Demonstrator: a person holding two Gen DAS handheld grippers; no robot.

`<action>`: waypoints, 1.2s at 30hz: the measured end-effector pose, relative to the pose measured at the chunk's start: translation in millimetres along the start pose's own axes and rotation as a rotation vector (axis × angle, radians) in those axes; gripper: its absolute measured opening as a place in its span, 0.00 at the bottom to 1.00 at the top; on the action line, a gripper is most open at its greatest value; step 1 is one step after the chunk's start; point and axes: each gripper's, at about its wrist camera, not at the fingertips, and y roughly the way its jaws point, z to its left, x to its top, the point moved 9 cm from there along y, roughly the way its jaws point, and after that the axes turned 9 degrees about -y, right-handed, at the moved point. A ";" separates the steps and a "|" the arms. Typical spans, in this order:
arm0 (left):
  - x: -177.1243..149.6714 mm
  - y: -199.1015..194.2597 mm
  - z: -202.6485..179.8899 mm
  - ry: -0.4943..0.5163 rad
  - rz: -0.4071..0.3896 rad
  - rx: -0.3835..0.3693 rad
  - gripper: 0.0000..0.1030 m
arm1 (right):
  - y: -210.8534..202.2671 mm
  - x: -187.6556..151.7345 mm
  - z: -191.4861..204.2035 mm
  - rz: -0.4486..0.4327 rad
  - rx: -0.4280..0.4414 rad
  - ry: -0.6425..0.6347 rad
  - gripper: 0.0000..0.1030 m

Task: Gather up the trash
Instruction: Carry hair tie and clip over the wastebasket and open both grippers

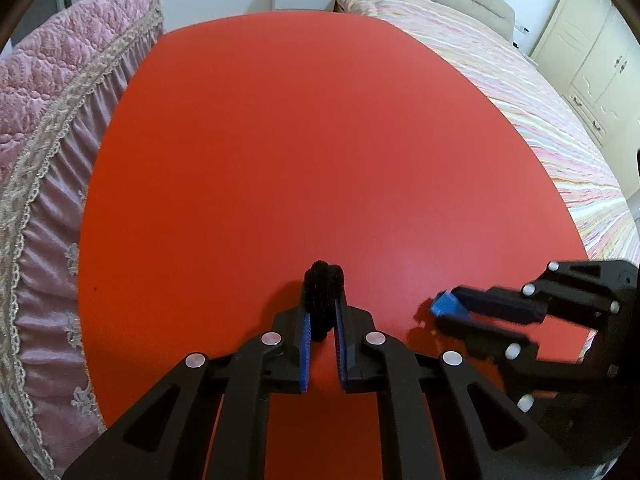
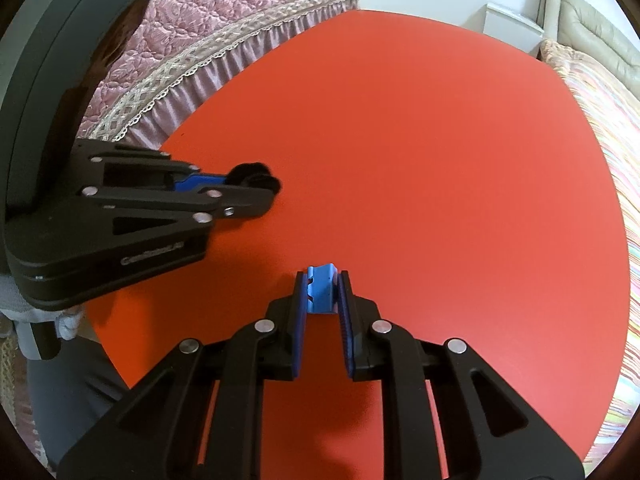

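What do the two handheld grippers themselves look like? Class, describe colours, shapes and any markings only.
The left gripper and the right gripper match: matte black linkage arms with triangular cut-outs, round silver pivot pins, and ribbed blue pads lining the fingers. The left gripper's black body carries pale lettering, too blurred to read. No cables show.

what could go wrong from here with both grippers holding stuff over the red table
1. The black fuzzy wad sits at the very tips of the left gripper; soft material could slip out during carrying.
2. The blue plastic piece is likewise pinched only near the right gripper tips, so it might twist free.
3. No bin is visible in either view, so a blind carry off the red table risks drops.
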 end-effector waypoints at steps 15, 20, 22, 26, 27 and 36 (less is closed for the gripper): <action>-38.7 -59.8 -30.9 0.078 -0.090 -0.004 0.09 | -63.6 -31.6 -1.7 -0.044 -0.088 0.021 0.14; -62.3 -87.0 -38.4 0.094 -0.119 -0.012 0.09 | -93.4 -48.4 11.2 -0.070 -0.091 0.018 0.14; -70.5 -95.9 -40.0 0.100 -0.130 -0.010 0.09 | -108.4 -58.5 18.2 -0.085 -0.088 0.016 0.14; -93.5 -115.3 -45.0 0.107 -0.148 -0.007 0.09 | -137.2 -79.9 34.5 -0.111 -0.072 0.009 0.14; -99.2 -120.0 -46.6 0.108 -0.150 -0.009 0.09 | -142.8 -84.8 40.0 -0.116 -0.067 0.007 0.14; -163.7 -139.8 -59.5 0.121 -0.143 -0.042 0.09 | -172.4 -142.1 84.3 -0.129 0.013 0.007 0.14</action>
